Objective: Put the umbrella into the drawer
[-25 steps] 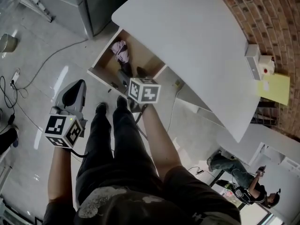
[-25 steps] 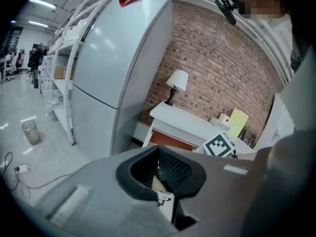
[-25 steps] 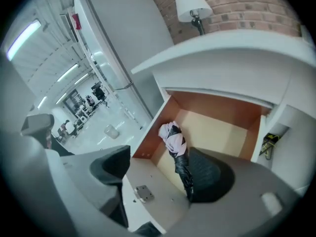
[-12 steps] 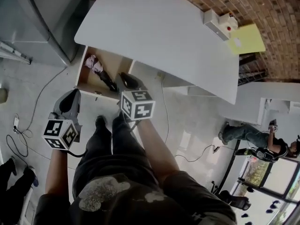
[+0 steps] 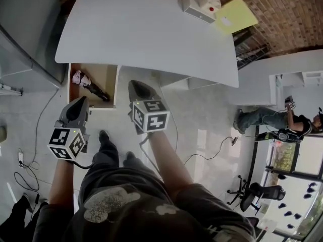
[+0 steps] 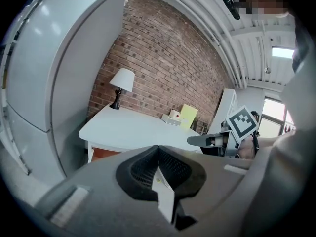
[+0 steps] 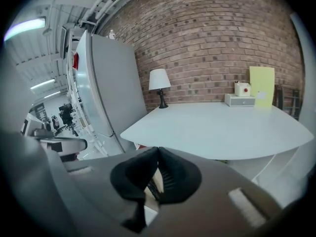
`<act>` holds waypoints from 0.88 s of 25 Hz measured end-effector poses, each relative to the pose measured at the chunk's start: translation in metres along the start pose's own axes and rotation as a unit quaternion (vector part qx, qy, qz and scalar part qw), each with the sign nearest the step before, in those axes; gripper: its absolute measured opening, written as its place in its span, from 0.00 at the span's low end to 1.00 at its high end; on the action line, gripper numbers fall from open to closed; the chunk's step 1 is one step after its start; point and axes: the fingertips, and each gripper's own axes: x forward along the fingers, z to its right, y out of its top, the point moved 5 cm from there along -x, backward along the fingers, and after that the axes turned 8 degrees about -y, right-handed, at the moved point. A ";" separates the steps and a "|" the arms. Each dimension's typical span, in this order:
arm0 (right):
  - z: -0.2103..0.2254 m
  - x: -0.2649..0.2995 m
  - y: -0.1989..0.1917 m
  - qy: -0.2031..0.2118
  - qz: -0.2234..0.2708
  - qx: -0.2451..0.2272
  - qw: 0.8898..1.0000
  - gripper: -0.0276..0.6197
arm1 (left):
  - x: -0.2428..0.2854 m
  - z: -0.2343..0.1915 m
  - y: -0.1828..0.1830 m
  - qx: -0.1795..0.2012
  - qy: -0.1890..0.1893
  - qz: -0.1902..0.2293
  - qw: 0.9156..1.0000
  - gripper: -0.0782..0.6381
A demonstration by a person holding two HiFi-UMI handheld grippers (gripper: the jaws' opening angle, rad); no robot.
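Both hands are up in front of me, over the pale floor (image 5: pixel 202 130); my left gripper (image 5: pixel 81 103) is clenched, its dark pads pressed tip to tip with nothing caught in them; my right gripper (image 5: pixel 135 86) has just been closing and now its jaws meet too, with nothing between them; so neither hand carries anything. The umbrella (image 5: pixel 90 85) is in the drawer (image 5: pixel 107 77), folded, lying slantwise on the wooden bottom, pink end toward the far left corner, dark end toward the front right. The drawer stands pulled out from under the left end of the white table (image 5: pixel 146 29). In the head view my left gripper's nose sits just short of the drawer's front edge, and my right one points at the table's edge just right of the drawer, apart from it. From the left gripper view I see the right gripper off to the side, its marker cube (image 6: pixel 243 123) facing the camera. A lamp (image 7: pixel 159 83) stands on the far corner of the table against the brick wall (image 7: pixel 212 38); a white box (image 5: pixel 202 5) with a red spot and a yellow sheet (image 5: pixel 234 14) sit at the other far end, the sheet just beside the box. A grey fridge (image 7: pixel 108 93) rises left of the table; a cable (image 5: pixel 212 153) trails across the floor to my right.
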 end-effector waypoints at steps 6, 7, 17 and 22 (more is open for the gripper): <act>0.022 -0.038 0.012 -0.008 0.034 0.006 0.999 0.05 | 0.002 0.032 0.008 0.019 -0.008 0.005 1.000 0.12; 0.027 -0.044 0.014 -0.007 0.039 0.005 0.999 0.05 | 0.003 0.037 0.010 0.025 -0.008 0.006 1.000 0.12; 0.064 -0.100 0.007 0.013 0.074 0.009 0.997 0.05 | -0.004 0.089 0.013 0.061 0.024 0.033 0.997 0.12; 0.082 -0.127 0.004 0.026 0.082 0.015 0.996 0.05 | -0.004 0.122 0.014 0.068 0.033 0.037 0.996 0.12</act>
